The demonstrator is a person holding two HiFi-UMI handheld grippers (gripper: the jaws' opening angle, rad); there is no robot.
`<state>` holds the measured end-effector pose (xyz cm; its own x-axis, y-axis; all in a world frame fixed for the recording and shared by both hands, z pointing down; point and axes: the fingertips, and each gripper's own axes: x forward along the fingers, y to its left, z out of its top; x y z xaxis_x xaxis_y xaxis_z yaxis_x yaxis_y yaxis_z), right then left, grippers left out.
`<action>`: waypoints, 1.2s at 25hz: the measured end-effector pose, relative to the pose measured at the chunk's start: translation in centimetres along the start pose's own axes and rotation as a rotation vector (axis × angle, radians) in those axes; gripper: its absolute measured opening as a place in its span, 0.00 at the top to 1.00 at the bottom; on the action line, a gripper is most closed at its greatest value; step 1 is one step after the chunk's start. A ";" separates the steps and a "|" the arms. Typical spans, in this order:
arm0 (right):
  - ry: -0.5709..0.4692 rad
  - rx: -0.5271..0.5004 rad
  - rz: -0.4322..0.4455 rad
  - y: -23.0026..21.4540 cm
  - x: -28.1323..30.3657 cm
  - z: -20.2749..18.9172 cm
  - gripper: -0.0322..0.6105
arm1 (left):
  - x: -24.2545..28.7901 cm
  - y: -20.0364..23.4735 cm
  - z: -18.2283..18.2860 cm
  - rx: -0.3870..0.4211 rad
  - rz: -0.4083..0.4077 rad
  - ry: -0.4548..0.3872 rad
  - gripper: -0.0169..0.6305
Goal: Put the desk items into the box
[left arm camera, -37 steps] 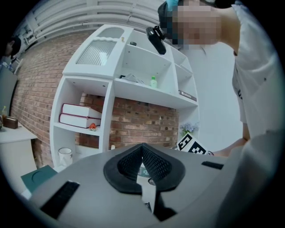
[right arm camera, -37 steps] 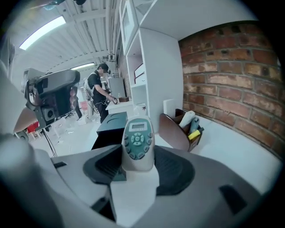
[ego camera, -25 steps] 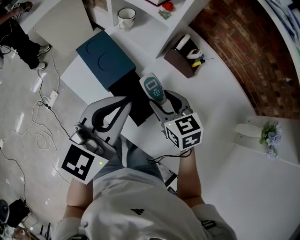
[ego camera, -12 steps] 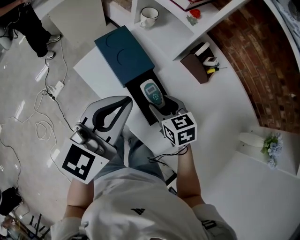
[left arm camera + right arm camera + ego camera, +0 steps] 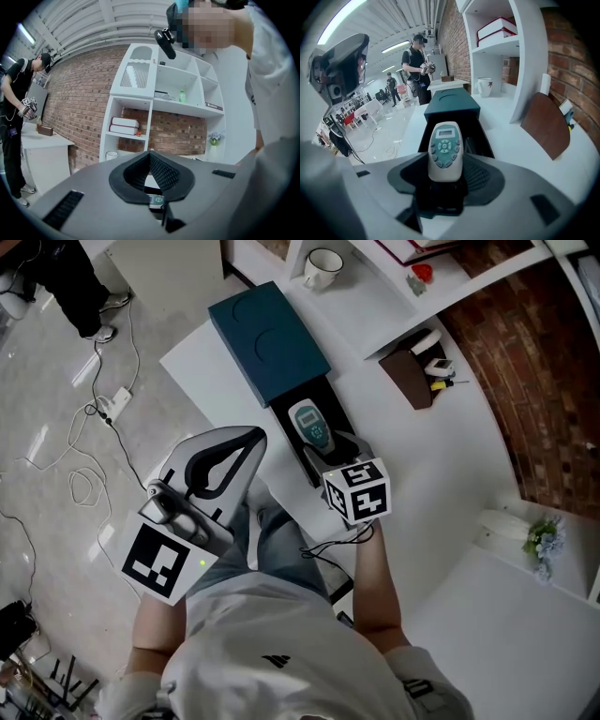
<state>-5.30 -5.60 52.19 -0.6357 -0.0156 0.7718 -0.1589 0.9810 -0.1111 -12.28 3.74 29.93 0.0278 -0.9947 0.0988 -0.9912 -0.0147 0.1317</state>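
White oval remote control with teal buttons and a small screen stands clamped at its lower end between the jaws of the right hand-held gripper. Its screen end points toward the dark teal rectangular box. The remote sits over the black inner tray that is slid out of that box toward the person. Whether it touches the tray floor cannot be told. The left hand-held gripper hangs just beside the tray's open end, out past the edge of the white desk, with its jaws together and nothing between them.
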 end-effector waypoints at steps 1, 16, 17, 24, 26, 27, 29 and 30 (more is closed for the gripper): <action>0.011 0.001 -0.003 0.0 0.2 -0.2 0.59 | -0.1 0.1 -0.1 -0.001 0.001 0.000 0.95; 0.143 -0.050 -0.070 0.1 1.5 -1.7 0.58 | -1.4 0.8 -0.4 -0.009 0.016 -0.001 0.95; 0.147 -0.052 -0.070 0.1 1.5 -1.8 0.58 | -1.4 0.8 -0.4 -0.009 0.016 -0.002 0.95; 0.179 -0.061 -0.070 0.1 1.5 -2.2 0.58 | -1.4 0.8 -0.1 -0.011 0.013 -0.006 0.95; 0.185 -0.063 -0.070 0.1 1.5 -2.3 0.58 | -1.3 0.8 -0.1 -0.010 0.013 -0.007 0.95; 0.188 -0.064 -0.071 0.1 1.5 -2.4 0.58 | -1.3 0.8 -0.1 -0.009 0.012 -0.007 0.95; 0.193 -0.065 -0.071 0.1 1.6 -2.4 0.58 | -1.3 0.8 -0.1 -0.008 0.012 -0.006 0.95; 0.195 -0.065 -0.071 0.1 1.6 -2.4 0.58 | -1.3 0.8 -0.1 -0.008 0.012 -0.006 0.95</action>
<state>-4.50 -5.06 54.92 -0.4655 -0.0540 0.8834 -0.1448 0.9893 -0.0159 -13.11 5.02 30.00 0.0155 -0.9954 0.0947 -0.9904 -0.0023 0.1383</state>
